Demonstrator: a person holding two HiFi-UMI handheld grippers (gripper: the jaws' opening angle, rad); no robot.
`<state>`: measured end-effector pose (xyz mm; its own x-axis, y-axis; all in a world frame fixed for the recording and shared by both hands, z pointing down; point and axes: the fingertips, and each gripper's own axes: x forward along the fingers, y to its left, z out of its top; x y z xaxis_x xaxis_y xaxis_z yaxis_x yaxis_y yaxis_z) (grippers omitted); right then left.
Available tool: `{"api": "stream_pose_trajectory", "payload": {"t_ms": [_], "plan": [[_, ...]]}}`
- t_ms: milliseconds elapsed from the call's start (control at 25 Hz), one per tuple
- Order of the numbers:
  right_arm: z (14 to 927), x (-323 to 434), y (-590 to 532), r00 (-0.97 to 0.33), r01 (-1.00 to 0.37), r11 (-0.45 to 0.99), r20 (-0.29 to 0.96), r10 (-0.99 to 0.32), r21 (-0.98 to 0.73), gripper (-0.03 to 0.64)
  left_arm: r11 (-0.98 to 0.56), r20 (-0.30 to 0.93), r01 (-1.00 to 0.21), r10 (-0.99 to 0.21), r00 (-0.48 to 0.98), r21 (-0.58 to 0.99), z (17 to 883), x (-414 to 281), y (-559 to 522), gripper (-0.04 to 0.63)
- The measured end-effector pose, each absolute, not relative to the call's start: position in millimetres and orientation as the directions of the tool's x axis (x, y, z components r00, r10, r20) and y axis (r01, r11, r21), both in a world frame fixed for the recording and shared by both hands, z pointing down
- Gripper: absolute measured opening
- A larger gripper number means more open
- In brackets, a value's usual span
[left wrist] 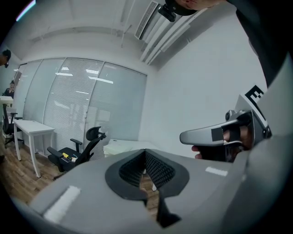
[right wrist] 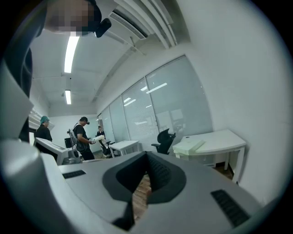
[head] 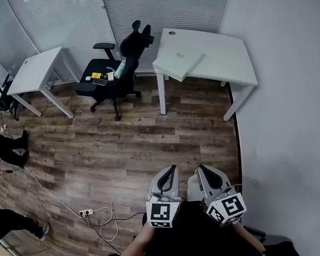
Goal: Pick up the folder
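The folder [head: 179, 56] is a pale, flat, square thing lying on the left part of the white desk [head: 227, 59] at the far right of the room, by the wall. It also shows in the left gripper view as the folder [left wrist: 117, 148] and in the right gripper view as the folder [right wrist: 190, 146]. Both grippers are held close to the person's body, far from the desk, with wooden floor between. My left gripper [head: 168, 173] is shut with nothing in it, its tips meeting [left wrist: 145, 152]. My right gripper [head: 205, 171] is beside it, also shut and empty [right wrist: 147, 157].
A black office chair [head: 116, 72] with small items on its seat stands left of the desk. A second white desk [head: 38, 69] is at the far left. A power strip with cable [head: 87, 212] lies on the floor. People [right wrist: 84, 137] stand further off at the left.
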<state>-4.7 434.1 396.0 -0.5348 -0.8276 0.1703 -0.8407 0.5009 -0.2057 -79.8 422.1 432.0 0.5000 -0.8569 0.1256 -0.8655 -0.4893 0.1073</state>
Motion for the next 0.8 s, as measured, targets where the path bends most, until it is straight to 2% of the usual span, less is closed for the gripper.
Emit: {"api": "stream_pose_trajectory", "payload": {"t_ms": [600, 800], "plan": [[411.3, 28.9, 368.3, -0.522, -0.841, 0.461, 0.206, -0.828, -0.283, -0.003, -0.470, 0.187, -0.875, -0.855, 0.484, 0.115, 445.2, -55.5, 364.0, 0.005], [411.2, 48.0, 336.2, -0.505, -0.849, 0.437, 0.211, -0.837, -0.296, -0.002, -0.459, 0.204, -0.862, -0.842, 0.499, 0.214, 451.2, -43.1, 333.5, 0.005]]}}
